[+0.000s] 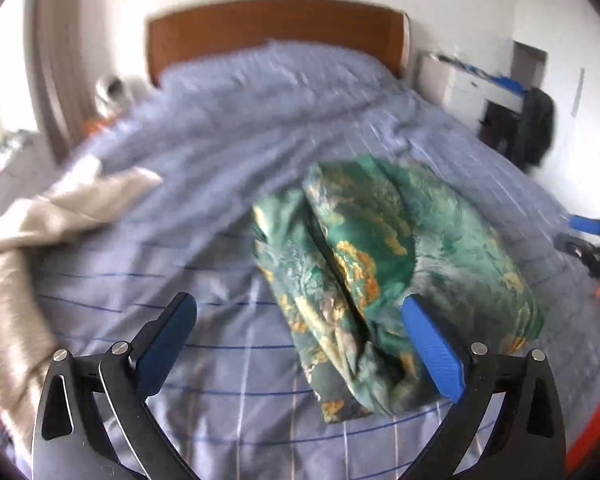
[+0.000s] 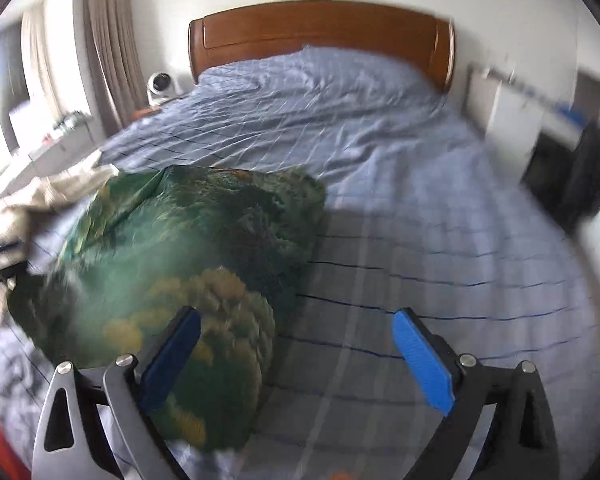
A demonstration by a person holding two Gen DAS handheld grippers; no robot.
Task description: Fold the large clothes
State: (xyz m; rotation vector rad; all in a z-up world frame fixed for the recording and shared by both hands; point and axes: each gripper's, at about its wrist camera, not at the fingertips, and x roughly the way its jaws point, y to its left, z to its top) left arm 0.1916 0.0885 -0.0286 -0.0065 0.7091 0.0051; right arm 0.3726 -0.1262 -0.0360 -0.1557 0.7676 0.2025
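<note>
Both sets of jaws stand spread wide with nothing between the pads. In the left wrist view, your left gripper (image 1: 300,344) hangs above the bed, its right pad in front of the near edge of the green floral garment (image 1: 384,264) but not pinching it. In the right wrist view, your right gripper (image 2: 296,356) is likewise empty, its left pad in front of the same garment (image 2: 172,264), which fills the lower left of that frame.

The garment lies bundled in a rough, puffy fold on the blue checked bedsheet (image 1: 204,184), centre-right in the left view. It looks doubled over rather than flat, so judge the step in hand as a release after one fold, with tidying or a second fold to follow.

Before you grip again, pick clear corners: the pattern hides the edges, and both frames are blurred. Come down on single-layer hems at opposite ends, so you don't gather loose inner layers. Keep clear of the beige cloth (image 1: 40,232) at the left edge of the left view; it lies well apart and should stay untouched.
</note>
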